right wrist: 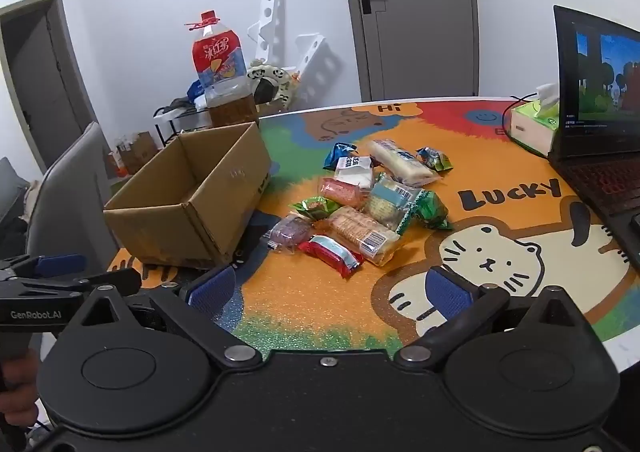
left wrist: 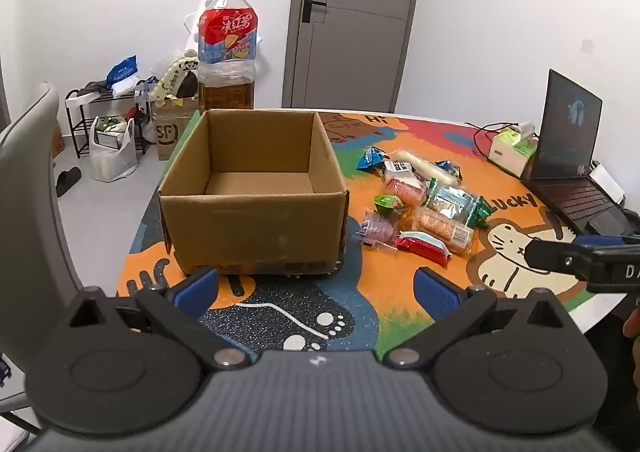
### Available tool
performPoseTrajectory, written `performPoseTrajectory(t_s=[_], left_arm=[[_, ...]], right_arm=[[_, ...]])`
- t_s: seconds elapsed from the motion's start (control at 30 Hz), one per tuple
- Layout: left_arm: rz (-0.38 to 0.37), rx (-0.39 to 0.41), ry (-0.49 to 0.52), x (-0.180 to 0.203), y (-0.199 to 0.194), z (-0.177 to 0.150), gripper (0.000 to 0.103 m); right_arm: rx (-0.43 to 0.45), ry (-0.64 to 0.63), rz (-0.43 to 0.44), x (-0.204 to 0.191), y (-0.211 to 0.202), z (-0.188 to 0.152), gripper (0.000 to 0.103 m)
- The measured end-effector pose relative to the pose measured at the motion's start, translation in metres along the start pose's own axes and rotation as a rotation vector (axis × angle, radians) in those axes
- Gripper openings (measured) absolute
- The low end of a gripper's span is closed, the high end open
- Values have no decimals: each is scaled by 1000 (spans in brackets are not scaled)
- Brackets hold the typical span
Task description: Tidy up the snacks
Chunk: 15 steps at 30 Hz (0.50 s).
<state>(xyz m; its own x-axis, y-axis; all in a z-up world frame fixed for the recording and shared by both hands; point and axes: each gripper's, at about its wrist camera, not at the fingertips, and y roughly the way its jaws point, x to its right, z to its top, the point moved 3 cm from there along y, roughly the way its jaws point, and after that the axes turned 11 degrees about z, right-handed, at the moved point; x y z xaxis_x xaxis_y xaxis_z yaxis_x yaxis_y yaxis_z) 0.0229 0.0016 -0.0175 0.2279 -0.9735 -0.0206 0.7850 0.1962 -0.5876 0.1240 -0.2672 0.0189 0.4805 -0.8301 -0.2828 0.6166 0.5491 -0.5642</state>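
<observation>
While both hover short of the table, left gripper (left wrist: 316, 288) and right gripper (right wrist: 332, 288) gape fully, holding nothing. Cardboard box (left wrist: 256, 219) empty; snack packets (right wrist: 360, 207) piled beside it.

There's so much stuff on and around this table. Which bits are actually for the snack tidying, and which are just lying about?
For the job:
- cardboard box, open and empty
- pile of wrapped snacks beside the box
- left gripper and right gripper, both open, holding nothing

Just lying about:
- laptop
- tissue box
- big drink bottle behind the box
- bags and shoe rack on the floor
</observation>
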Motion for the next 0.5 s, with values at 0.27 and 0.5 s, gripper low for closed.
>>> performPoseTrajectory(t_s=[0.27, 0.5], left_arm=[[-5, -7, 4, 3, -6, 2, 103], [-7, -6, -9, 1, -5, 1, 103]], right_arm=[[-17, 0, 0, -6, 0, 2, 103], [-14, -4, 1, -6, -2, 1, 103]])
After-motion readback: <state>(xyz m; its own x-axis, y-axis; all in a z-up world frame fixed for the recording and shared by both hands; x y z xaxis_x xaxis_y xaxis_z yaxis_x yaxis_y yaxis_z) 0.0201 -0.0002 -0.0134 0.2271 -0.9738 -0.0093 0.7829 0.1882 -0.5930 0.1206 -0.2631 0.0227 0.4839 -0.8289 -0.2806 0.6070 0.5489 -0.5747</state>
